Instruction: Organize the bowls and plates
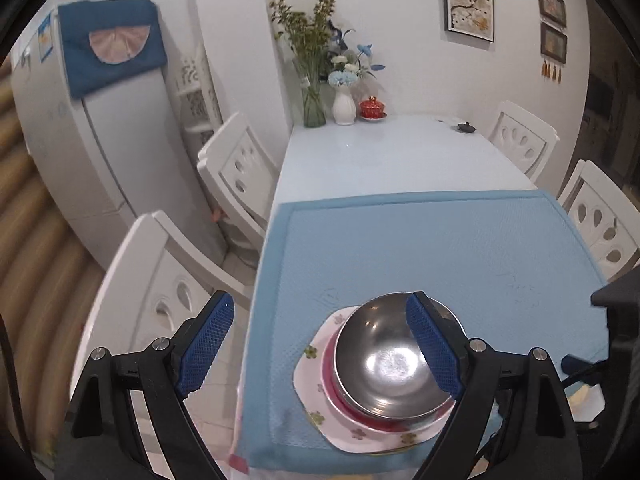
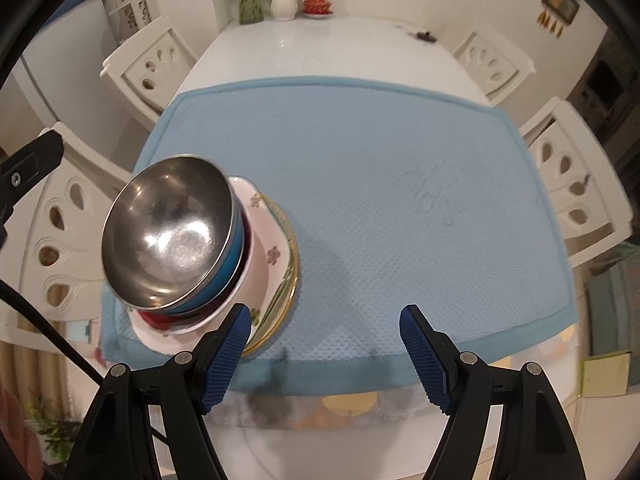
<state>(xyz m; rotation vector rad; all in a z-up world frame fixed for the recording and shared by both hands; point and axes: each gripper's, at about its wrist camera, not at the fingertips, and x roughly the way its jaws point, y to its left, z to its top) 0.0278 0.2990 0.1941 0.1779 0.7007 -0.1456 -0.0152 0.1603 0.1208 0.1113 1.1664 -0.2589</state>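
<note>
A: Start left of the light blue textured mat. What's there?

B: A tall white refrigerator with a dark blue cloth cover draped on top, then two white cut-out wooden chairs against the tabletop's left edge.

A: And on the mat?

B: The stack sits at its near left corner: a shiny round steel bowl uppermost, a blue bowl under it, then a red dish, all resting on a white octagonal flower-print plate.

A: Behind the mat?

B: Bare glossy white tabletop, ending at a glass vase of greenery, a white vase of blue flowers and a red lidded cup.

A: The grippers?

B: Left gripper hangs above the stack, jaws wide apart, holding nothing. Right gripper is beside the stack, over the mat's near edge, jaws equally wide and empty.

A: Right of the mat?

B: Two more white chairs; framed pictures on the wall.
</note>
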